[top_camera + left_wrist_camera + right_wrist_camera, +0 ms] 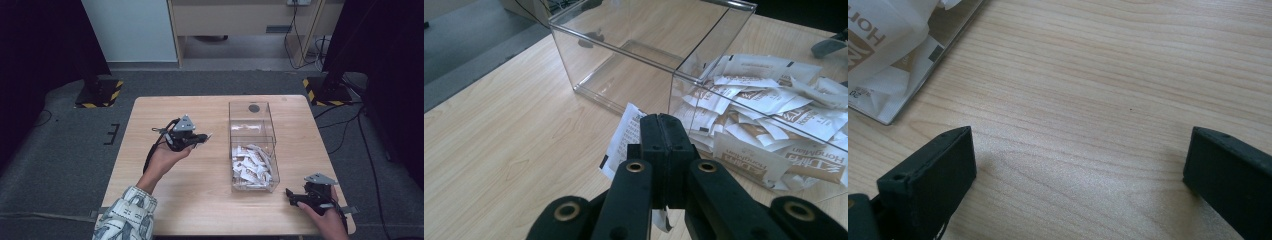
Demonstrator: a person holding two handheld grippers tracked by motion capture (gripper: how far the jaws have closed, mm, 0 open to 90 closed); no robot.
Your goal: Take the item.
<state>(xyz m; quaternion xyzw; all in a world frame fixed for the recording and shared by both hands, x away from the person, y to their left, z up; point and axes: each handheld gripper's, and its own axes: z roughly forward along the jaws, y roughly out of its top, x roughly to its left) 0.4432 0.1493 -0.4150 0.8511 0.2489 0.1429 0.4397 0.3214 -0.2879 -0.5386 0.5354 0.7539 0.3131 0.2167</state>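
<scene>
From the high view, the left tool (202,138) hangs above the desk (165,115) just left of the clear box (251,145), with a white sachet (207,136) pinched at its tips. The box runs lengthwise away from the person and is split across: the far compartment (251,116) looks almost empty, the near compartment (254,165) is heaped with white packets. The far compartment therefore lies to the right of the left tool and slightly beyond it, so the left hand is by far the nearer one. The right tool (292,196) sits low at the near right corner of the desk, just beside the near end of the box.

In the left gripper view, the two black jaws are pressed flat together on the sachet (624,137), which sticks out to the left of them, its printed face tilted up. Straight ahead stands the empty half of the box (624,55), open at the top; the packets (769,110) lie to the right behind the divider. I judge the coming move to be a short carry forward and over the rim.

In the right gripper view, the jaws stand wide apart over bare wood, holding nothing, with a corner of the box and its packets (888,75) at upper left.
</scene>
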